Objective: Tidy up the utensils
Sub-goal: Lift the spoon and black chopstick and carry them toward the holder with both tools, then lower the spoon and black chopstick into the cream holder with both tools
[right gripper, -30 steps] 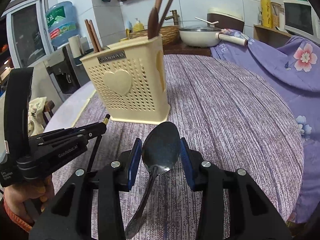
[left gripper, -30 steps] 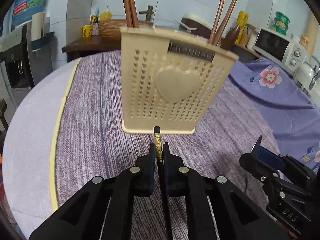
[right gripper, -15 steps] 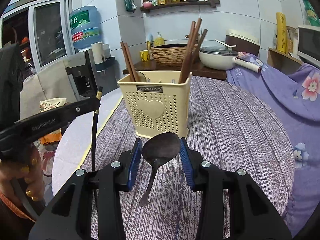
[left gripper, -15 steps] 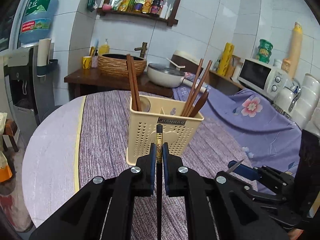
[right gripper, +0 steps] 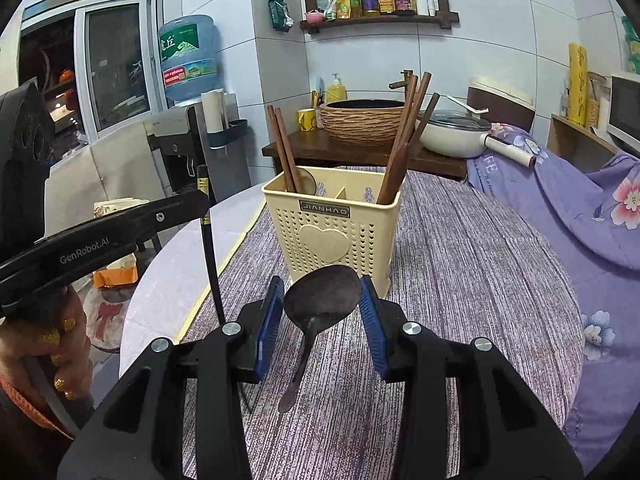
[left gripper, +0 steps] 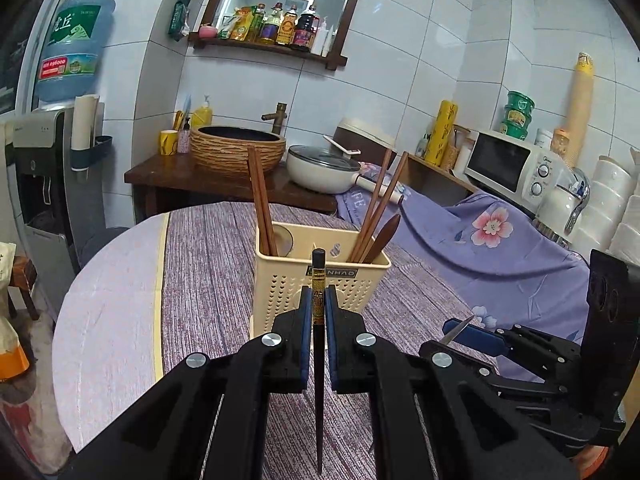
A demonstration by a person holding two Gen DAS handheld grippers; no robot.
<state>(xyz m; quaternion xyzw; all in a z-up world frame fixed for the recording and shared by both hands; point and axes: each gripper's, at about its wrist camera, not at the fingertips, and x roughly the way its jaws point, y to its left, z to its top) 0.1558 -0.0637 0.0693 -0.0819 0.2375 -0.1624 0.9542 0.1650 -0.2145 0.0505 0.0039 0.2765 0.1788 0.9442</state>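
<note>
At the centre of both views stands a cream perforated plastic utensil holder (left gripper: 320, 284) on the purple striped tablecloth (right gripper: 460, 280). The left gripper (left gripper: 319, 308) clamps an upright black gold-banded chopstick (left gripper: 318, 360); the right gripper (right gripper: 322, 312) grasps a dark metal spoon (right gripper: 320, 296) by its bowl, handle hanging toward the bottom of the frame.

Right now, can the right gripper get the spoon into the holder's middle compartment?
Probably yes. The right gripper, clamped on the spoon, sits in front of the cream utensil holder. The middle compartment looks free, brown chopsticks filling the ends. It must rise above the rim first.
</note>
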